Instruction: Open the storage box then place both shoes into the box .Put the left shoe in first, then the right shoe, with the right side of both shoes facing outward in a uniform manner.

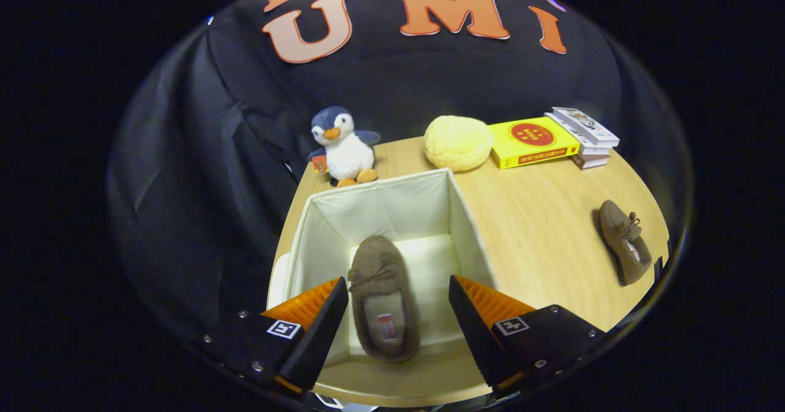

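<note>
The white fabric storage box [466,222] stands open on the wooden table, directly below my gripper [398,314]. One brown slipper [381,295] lies on the box's floor towards its left wall, toe pointing away from me, sole down. My gripper hangs above it with the orange-ribbed fingers [319,320] spread wide on either side of the slipper, touching nothing. The second brown slipper [624,240] lies on the table to the right of the box, near the table's rounded edge.
Beyond the box a plush penguin [343,145] stands at the table's back left. A yellow round cushion [457,142] sits behind the box. A yellow book [533,142] and a small stack of books [585,136] lie at the back right.
</note>
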Demonstrator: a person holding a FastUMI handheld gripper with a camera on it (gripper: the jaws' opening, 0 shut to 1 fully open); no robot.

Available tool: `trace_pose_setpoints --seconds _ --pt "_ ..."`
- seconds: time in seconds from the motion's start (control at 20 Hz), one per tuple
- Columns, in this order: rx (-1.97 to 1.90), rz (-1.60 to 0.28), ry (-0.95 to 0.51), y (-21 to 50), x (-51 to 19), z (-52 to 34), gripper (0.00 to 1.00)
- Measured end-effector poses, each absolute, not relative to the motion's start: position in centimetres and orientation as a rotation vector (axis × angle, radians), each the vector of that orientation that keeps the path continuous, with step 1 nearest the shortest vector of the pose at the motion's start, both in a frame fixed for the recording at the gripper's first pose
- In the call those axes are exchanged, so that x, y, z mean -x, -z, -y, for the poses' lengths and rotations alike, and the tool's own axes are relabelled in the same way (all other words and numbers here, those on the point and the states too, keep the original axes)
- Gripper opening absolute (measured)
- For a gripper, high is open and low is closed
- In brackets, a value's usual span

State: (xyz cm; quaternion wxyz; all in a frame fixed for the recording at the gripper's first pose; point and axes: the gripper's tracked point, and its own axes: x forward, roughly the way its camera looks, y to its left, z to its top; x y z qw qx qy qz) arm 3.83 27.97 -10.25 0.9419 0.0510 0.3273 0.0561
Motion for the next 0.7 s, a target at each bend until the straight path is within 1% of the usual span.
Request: trace_pose_setpoints --seconds 0.3,0.5,0.7 --pt "-0.171 -0.552 -0.028 5.5 -4.0 -16.8 0.99" --pt "-0.178 -0.521 0.049 5.0 -3.8 -8.7 0.99" --pt "-0.17 -0.507 0.096 6.0 -4.2 -1.4 0.99"
